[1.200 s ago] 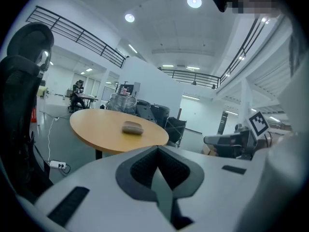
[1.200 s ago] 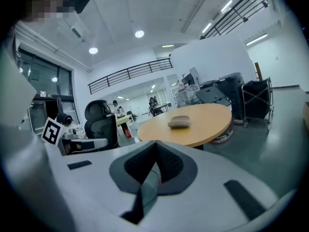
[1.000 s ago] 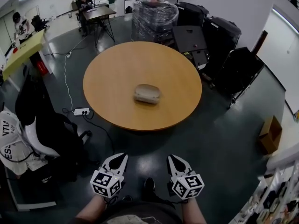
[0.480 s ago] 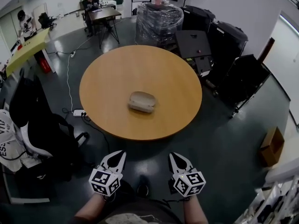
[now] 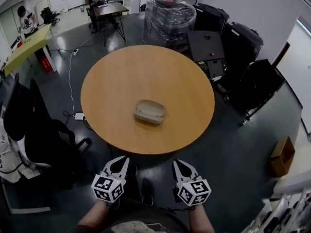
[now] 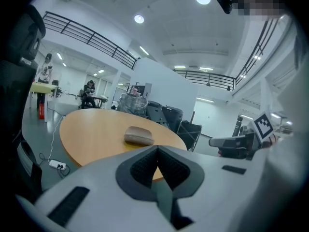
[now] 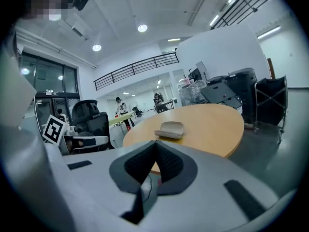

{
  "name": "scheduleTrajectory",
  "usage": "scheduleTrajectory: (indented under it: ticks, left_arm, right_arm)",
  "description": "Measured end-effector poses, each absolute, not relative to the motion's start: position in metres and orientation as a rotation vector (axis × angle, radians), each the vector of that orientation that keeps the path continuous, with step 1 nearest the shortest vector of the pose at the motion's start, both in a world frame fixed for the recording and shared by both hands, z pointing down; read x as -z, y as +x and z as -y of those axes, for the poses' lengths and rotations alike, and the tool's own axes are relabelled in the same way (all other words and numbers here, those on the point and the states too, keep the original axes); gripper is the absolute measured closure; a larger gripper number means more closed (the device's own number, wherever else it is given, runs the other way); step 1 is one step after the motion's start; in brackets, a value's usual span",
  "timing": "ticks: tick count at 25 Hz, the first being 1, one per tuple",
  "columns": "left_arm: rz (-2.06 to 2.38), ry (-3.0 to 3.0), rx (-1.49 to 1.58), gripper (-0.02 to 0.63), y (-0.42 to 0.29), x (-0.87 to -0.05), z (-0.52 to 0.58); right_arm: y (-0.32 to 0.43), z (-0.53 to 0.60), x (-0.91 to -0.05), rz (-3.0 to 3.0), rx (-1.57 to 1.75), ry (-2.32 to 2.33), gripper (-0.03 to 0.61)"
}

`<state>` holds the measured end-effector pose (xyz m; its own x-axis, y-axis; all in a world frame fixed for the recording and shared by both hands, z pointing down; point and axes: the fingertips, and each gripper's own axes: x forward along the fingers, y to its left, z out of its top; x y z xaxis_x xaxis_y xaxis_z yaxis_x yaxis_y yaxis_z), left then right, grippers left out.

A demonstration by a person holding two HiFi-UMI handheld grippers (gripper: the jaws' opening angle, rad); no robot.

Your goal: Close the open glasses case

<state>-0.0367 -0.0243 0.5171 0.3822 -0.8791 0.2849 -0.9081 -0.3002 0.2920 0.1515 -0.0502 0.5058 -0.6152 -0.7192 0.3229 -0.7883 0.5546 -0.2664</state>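
Observation:
A beige glasses case point(image 5: 149, 111) lies near the middle of the round wooden table point(image 5: 112, 86), its lid looking slightly raised. Both grippers hang low in front of the person, off the table's near edge and well short of the case. The left gripper point(image 5: 118, 160) has its jaws pressed together with nothing in them, and so does the right gripper point(image 5: 180, 164). In the left gripper view the case point(image 6: 139, 136) sits beyond the shut left gripper point(image 6: 157, 149). The right gripper view shows the case point(image 7: 170, 129) past the shut right gripper point(image 7: 155, 144).
A black office chair point(image 5: 29, 115) stands left of the table, with a power strip point(image 5: 79, 116) on the floor. A wrapped pallet point(image 5: 167, 16) and black cases point(image 5: 238, 42) stand behind and to the right. A cardboard box point(image 5: 281, 154) sits at the right.
The table and case have slid lower and nearer in the head view. Both grippers stay shut and low, in about the same place.

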Motion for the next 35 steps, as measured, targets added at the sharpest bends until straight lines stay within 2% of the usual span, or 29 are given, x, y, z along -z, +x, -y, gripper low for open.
scheduleTrajectory:
  ticks: [5,17,35]
  left_arm:
    - [1.494,2.292,-0.123,0.606,-0.051,-0.515,0.08]
    - [1.394,2.327,-0.186,0.606,-0.075,-0.531,0.202]
    - [1.116,2.405,-0.455,0.606,-0.076,-0.599,0.294]
  right_arm:
    - [0.146,0.105,-0.496,2.54,-0.474,1.357,0.589]
    - [0.103,0.209,-0.5,2.506,-0.539,1.383,0.589]
    - [0.077,0.298,-0.511,2.392,-0.608,1.542,0.589]
